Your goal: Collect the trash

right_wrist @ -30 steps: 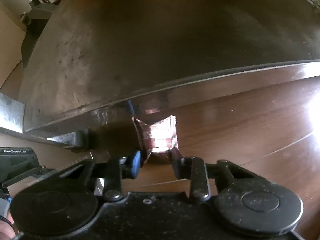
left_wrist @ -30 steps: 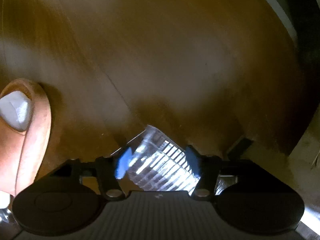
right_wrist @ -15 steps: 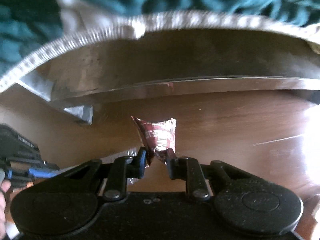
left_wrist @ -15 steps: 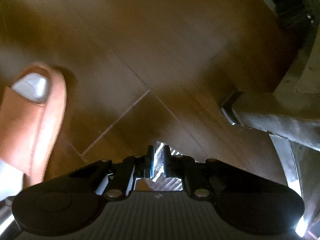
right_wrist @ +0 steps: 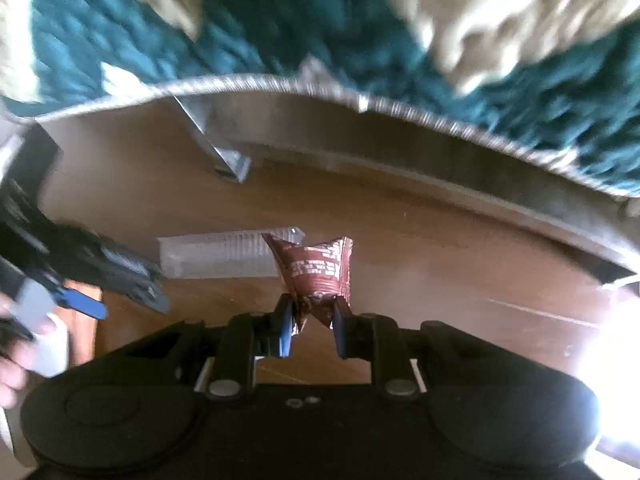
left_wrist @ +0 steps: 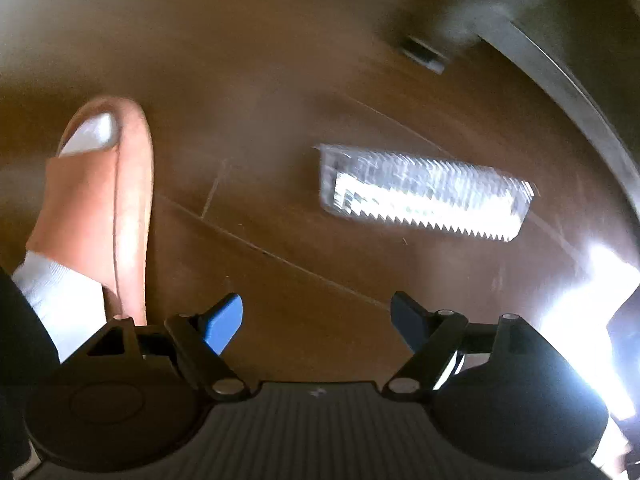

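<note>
Pinching brown wrapper (right_wrist: 316,268) — right gripper (right_wrist: 310,320); left gripper (left_wrist: 316,320) opening, empty — clear tray (left_wrist: 424,192) below.

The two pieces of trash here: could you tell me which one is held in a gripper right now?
The crumpled maroon wrapper, pinched in the right gripper. The clear ridged plastic tray lies loose on the wooden floor, beyond the left gripper, whose jaws are opening and empty.
</note>
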A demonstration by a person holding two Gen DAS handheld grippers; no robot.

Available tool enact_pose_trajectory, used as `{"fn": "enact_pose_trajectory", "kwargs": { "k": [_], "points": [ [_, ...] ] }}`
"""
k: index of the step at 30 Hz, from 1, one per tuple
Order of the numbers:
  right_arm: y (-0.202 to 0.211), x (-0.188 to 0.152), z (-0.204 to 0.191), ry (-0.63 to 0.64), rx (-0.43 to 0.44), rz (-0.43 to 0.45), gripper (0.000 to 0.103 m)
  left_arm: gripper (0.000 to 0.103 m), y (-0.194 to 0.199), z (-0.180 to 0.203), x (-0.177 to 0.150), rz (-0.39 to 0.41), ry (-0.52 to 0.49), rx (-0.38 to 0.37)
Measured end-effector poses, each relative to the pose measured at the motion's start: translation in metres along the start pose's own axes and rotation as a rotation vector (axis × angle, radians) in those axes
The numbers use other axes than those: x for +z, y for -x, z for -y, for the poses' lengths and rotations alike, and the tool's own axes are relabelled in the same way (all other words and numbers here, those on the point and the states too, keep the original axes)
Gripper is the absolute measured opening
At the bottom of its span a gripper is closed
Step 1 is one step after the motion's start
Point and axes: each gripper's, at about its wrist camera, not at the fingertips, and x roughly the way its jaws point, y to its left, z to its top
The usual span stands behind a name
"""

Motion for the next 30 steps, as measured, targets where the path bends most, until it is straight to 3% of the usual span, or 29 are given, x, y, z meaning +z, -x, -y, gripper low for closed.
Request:
{"fn": "enact_pose_trajectory", "kwargs": {
  "k": [3,7,10,12,20,24,30],
  "points": [
    [0.040,0.006,-0.001,-0.001,0.000,0.027,0.019,0.081,0.021,0.032,-0.009,0.108,-0.222,0.017],
    [0.084,0.014,0.002,-0.065,0.014,0.050,0.019,0.081,0.030,0.076,-0.024,0.301,-0.609,0.065],
    [0.097,0.019,0.005,-0.089,0.006,0.092,0.019,0.081,0.018,0.103,-0.034,0.352,-0.874,0.120],
    [0.094,0.023,0.007,-0.099,0.011,0.107,0.019,0.081,0.005,0.110,-0.034,0.356,-0.973,0.151],
    [0.063,0.025,0.006,-0.109,0.018,0.017,0.019,0.080,-0.054,0.099,-0.021,0.290,-1.109,0.257],
    [0.060,0.022,0.007,-0.117,0.009,-0.015,0.019,0.052,-0.065,0.094,-0.020,0.264,-1.111,0.278],
    [0.059,0.023,0.006,-0.110,-0.022,-0.023,0.019,0.046,-0.059,0.094,-0.028,0.284,-1.132,0.261]
  ]
}}
